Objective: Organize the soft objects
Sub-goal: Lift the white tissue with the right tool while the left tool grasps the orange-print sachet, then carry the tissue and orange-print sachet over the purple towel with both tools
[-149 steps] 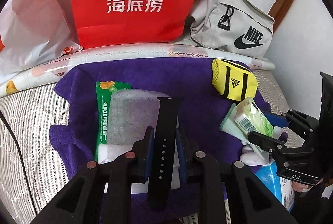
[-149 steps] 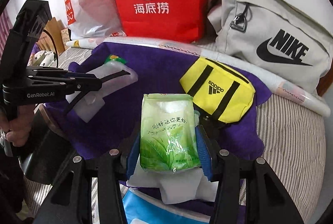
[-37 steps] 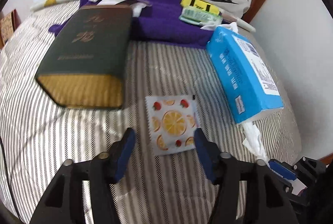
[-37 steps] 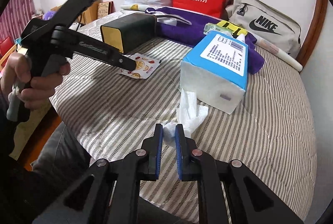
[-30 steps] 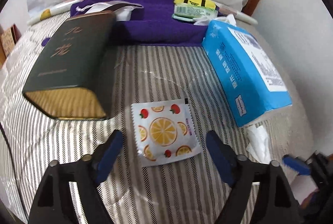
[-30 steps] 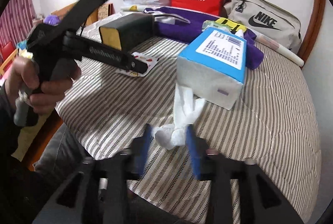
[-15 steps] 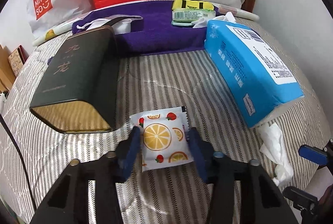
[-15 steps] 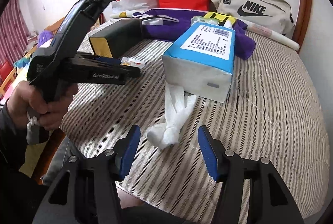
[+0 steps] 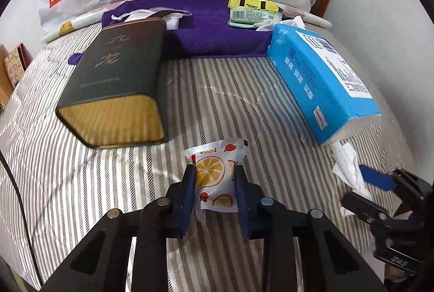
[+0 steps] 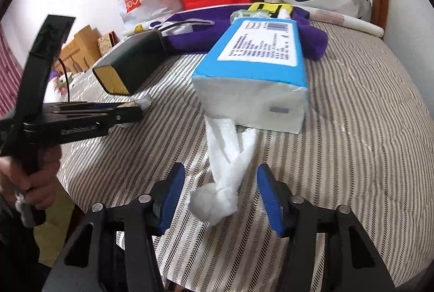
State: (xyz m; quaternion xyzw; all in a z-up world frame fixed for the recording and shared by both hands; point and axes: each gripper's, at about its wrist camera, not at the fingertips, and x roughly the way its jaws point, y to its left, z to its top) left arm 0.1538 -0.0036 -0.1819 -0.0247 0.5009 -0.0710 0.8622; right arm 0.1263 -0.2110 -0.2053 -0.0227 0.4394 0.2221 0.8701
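A small sachet (image 9: 215,178) printed with orange slices and strawberries stands pinched and buckled between the closing pads of the left tool (image 9: 215,193), its top edge curling over the striped bed (image 9: 244,91). A blue tissue pack (image 9: 320,80) lies on its side with its white open end facing forward. From that end trails a twisted white tissue (image 10: 226,170), its crumpled tip lying on the bed between the closing pads of the right tool (image 10: 221,197), which do not touch it.
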